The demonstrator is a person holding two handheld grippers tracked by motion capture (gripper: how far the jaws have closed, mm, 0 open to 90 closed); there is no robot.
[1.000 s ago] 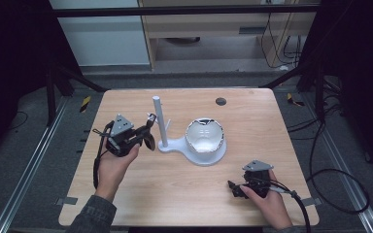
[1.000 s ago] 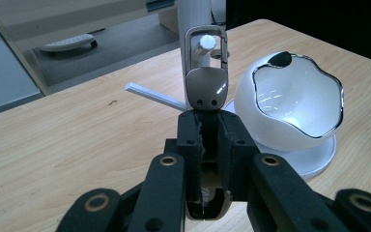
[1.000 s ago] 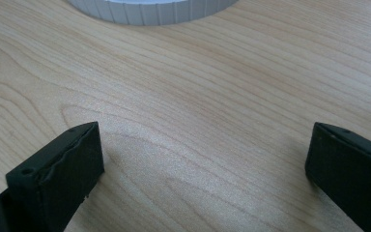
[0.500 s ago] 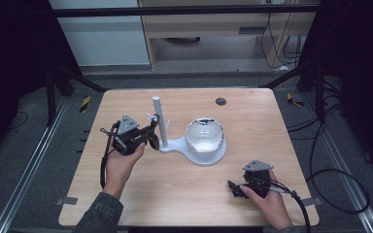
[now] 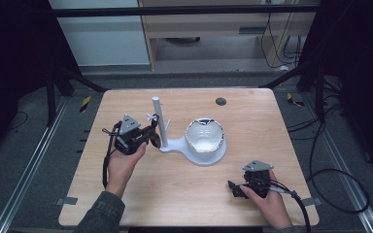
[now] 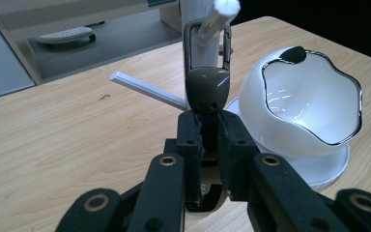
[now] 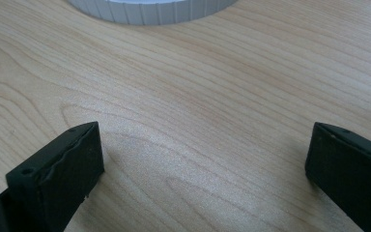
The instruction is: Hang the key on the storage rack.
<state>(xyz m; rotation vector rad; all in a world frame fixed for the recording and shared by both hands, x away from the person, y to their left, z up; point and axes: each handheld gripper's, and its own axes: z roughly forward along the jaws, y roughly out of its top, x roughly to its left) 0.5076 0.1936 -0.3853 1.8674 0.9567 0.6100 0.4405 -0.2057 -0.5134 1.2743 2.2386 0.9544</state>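
**Ring at the peg, and little room for error**

My left gripper (image 6: 207,145) is clamped on a dark key-fob-like thing with a metal ring (image 6: 207,46) on its far end. In the left gripper view the ring stands upright in front of the white post (image 5: 157,121) of the stand, and one of the post's small white pegs (image 6: 220,17) pokes through or across the top of the loop; I cannot tell which from this angle. My right gripper (image 5: 245,187) rests low at the near right of the table (image 5: 272,121), jaws spread wide over bare wood with nothing between them.

What worries me, as a judgement: the loop is narrow and the peg is thin. If I tilt my wrist, the ring could catch on the peg's tip, or push the post sideways. The stand's base (image 5: 184,145) is light-looking plastic and my other hand is well apart from it, so nothing steadies it; a shove could slide it or rock the white bowl (image 5: 204,138) seated on its round end. If I let go before the ring sits well down the peg, the fob may drop to the table.

Hard to make out: the fob's lower end is buried between my jaws. The post's top is cut off in the left gripper view. In the high view the fob is a dark blur against my gripper. The right gripper view catches just the ribbed rim of the base (image 7: 154,12).
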